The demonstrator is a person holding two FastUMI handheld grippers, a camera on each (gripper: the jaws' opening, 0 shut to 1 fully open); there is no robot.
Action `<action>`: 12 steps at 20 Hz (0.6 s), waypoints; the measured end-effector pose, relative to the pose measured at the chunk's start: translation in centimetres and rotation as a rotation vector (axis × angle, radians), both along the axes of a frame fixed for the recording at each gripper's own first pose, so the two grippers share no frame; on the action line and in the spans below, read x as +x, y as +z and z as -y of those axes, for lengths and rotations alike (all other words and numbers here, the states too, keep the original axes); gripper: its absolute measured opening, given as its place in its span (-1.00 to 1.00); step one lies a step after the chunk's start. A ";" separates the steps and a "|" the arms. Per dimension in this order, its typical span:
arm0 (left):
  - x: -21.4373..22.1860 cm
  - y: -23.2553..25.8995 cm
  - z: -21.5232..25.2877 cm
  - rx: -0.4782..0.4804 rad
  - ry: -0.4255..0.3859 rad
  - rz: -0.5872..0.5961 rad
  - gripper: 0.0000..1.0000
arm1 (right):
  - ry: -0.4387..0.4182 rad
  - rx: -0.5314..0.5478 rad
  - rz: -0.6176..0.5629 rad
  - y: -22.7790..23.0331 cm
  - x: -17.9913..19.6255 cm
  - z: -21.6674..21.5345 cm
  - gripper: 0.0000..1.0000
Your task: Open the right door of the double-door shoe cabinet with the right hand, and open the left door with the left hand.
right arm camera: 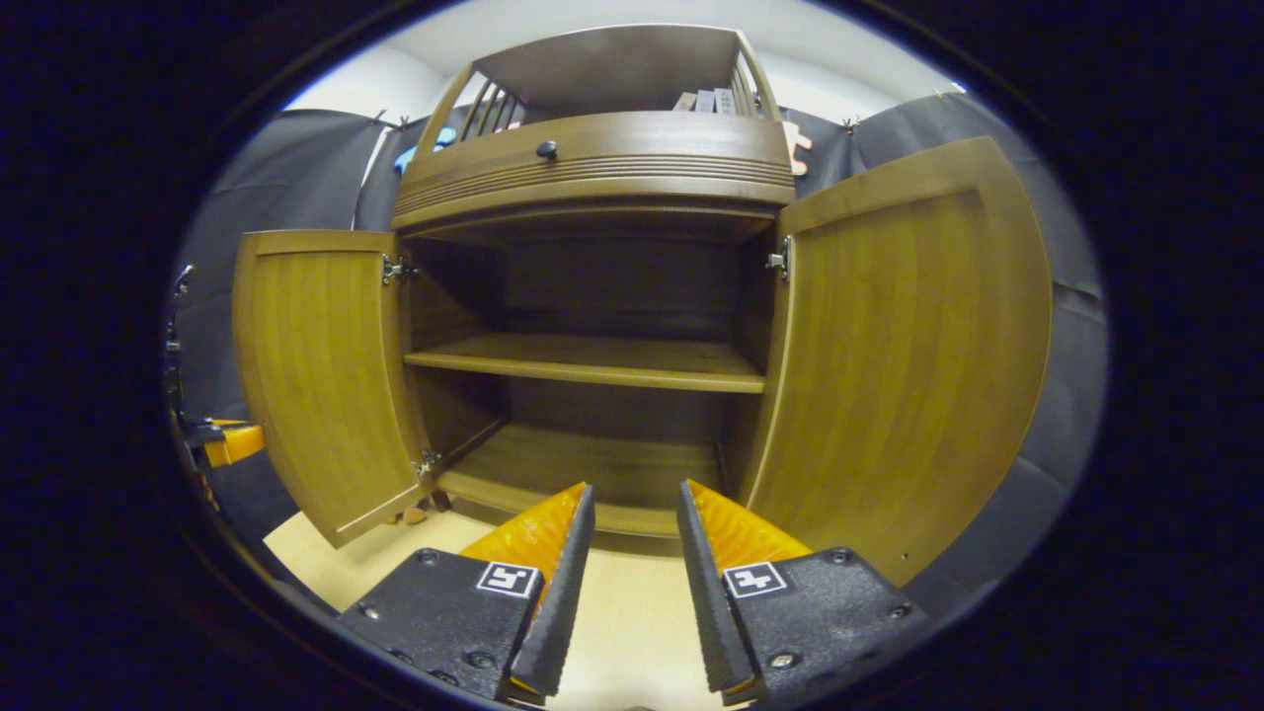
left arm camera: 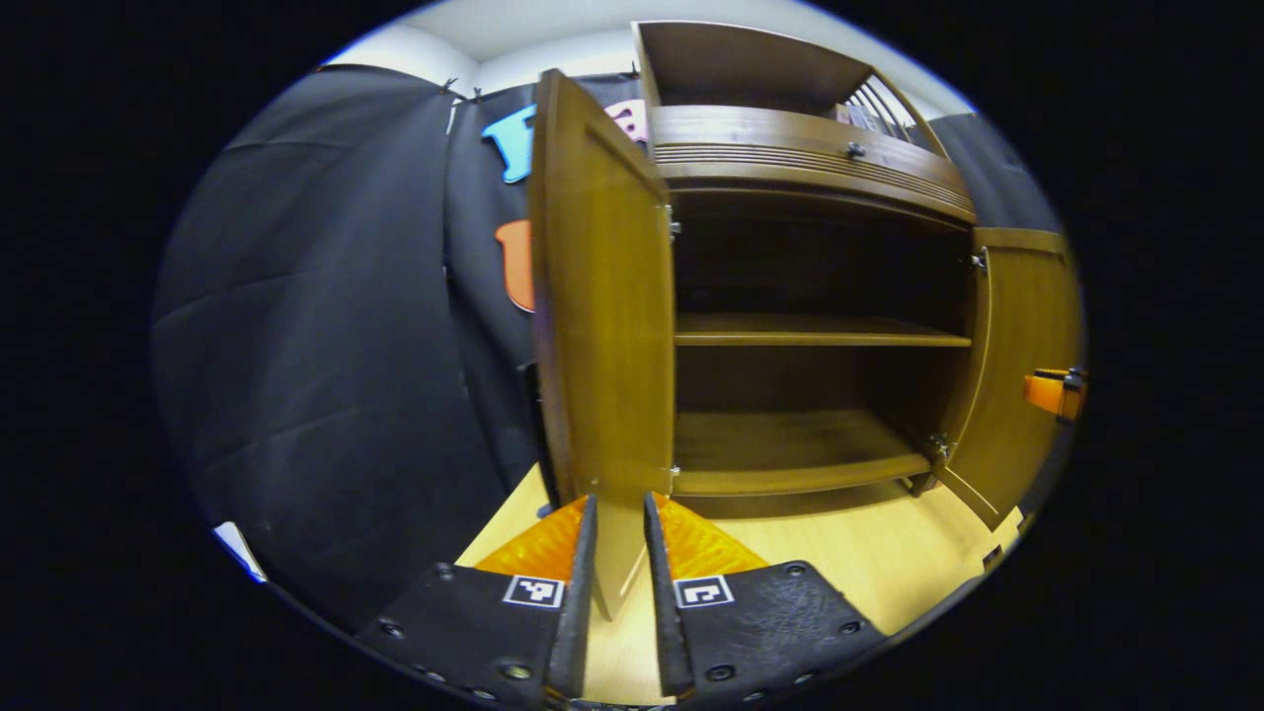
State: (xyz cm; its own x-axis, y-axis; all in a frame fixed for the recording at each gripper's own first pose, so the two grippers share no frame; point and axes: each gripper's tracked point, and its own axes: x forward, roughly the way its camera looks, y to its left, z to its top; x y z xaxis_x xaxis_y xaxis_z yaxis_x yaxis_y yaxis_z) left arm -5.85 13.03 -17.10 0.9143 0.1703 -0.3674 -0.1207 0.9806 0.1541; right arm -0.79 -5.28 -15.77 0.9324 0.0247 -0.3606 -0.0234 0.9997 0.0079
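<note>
The wooden shoe cabinet (right arm camera: pixel 592 148) has both doors swung out, baring two bare shelves. In the left gripper view the left door (left arm camera: pixel 602 296) stands nearly edge-on just ahead, and its lower free corner sits between the fingers of my left gripper (left arm camera: pixel 620 506), which is shut on it. The right door (left arm camera: pixel 1017 365) hangs open at the far right, with my right gripper (left arm camera: pixel 1055 393) beside it. In the right gripper view my right gripper (right arm camera: pixel 632 489) is open and holds nothing, facing the cabinet's inside between the left door (right arm camera: pixel 316 375) and the right door (right arm camera: pixel 908 346). My left gripper (right arm camera: pixel 222 441) shows at the left door's outer edge.
A drawer with a dark knob (right arm camera: pixel 546 149) runs above the doors, below an open railed top shelf (right arm camera: pixel 612 69). Pale wooden floor (right arm camera: pixel 632 602) lies in front of the cabinet. Black cloth walls close in on both sides.
</note>
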 end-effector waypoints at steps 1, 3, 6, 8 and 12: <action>0.4 0.3 0.8 0.006 -0.011 0.007 -0.27 | -0.002 0.001 0.002 0.1 -0.1 0.1 0.14; 0.9 1.0 2.5 -0.014 -0.037 0.020 -0.06 | 0.004 0.004 0.001 0.3 -0.3 0.1 0.12; 1.5 1.6 5.2 -0.045 -0.072 0.041 0.30 | -0.002 0.008 0.013 1.1 -1.0 0.3 0.17; 1.9 2.1 6.6 -0.061 -0.078 0.056 0.48 | -0.007 0.010 0.024 2.0 -1.4 0.5 0.23; 2.2 3.3 9.8 -0.112 -0.104 0.088 0.66 | -0.011 0.029 0.037 3.0 -1.8 0.7 0.35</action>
